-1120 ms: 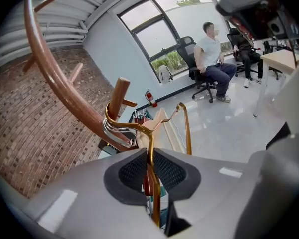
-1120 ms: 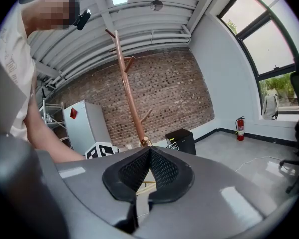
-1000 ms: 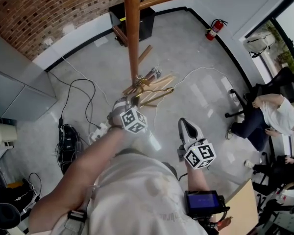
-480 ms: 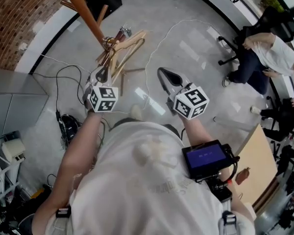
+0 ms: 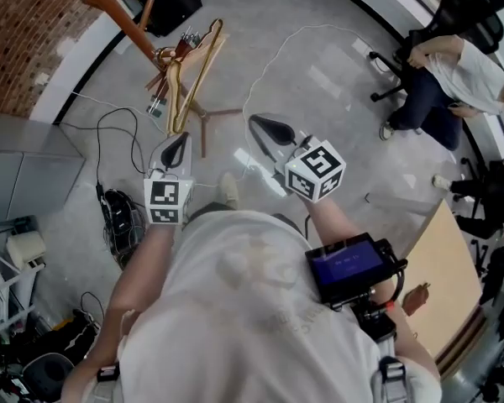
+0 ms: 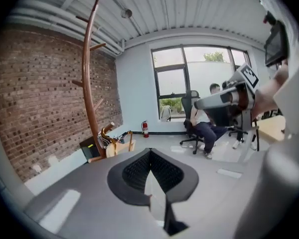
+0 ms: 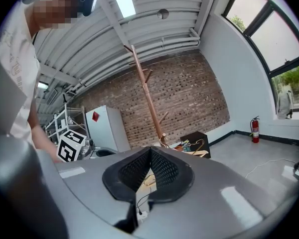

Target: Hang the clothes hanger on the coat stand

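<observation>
Coat stand (image 5: pixel 118 17) top left. Clothes hanger (image 5: pixel 200 70) hooked on low peg, dangling beside pole, so we judge hanging done. Left tongs (image 5: pixel 176 145) near, just below hanger, tips together, nothing between: we see nothing left needing grip. Right tongs (image 5: pixel 262 126) well apart from stand, likewise closed and empty; we judge it idle, job needing one hand.

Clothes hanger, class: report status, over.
Left gripper shut, empty. Right gripper shut, empty. Clothes hanger hangs on coat stand. Nothing in the way.
</observation>
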Demonstrator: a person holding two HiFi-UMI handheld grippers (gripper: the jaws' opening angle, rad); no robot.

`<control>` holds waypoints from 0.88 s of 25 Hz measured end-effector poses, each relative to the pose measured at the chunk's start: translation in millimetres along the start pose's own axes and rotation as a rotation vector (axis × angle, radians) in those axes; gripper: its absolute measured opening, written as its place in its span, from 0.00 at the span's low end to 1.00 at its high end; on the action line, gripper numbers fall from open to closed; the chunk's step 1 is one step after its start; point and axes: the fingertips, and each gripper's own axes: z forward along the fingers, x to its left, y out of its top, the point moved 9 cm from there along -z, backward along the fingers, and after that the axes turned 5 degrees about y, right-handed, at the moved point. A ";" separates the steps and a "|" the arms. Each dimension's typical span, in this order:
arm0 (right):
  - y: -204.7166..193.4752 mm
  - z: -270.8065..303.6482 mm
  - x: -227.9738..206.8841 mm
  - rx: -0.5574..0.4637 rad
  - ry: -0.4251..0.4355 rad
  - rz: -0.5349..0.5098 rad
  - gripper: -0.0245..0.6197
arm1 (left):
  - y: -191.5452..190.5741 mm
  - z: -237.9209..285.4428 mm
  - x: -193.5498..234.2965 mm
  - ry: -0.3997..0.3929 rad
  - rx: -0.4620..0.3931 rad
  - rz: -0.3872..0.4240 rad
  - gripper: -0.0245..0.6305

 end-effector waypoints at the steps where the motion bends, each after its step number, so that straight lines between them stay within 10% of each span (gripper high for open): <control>1: -3.6 -9.2 2.5 0.003 0.015 -0.005 0.06 | -1.0 -5.7 -11.6 -0.014 -0.003 -0.039 0.04; 11: -33.2 -70.8 39.8 0.004 0.058 -0.001 0.06 | -12.0 -61.1 -87.2 -0.190 -0.034 -0.083 0.04; 22: -50.7 -97.3 75.7 -0.017 0.090 0.001 0.06 | -30.5 -105.0 -105.5 -0.153 -0.018 -0.107 0.04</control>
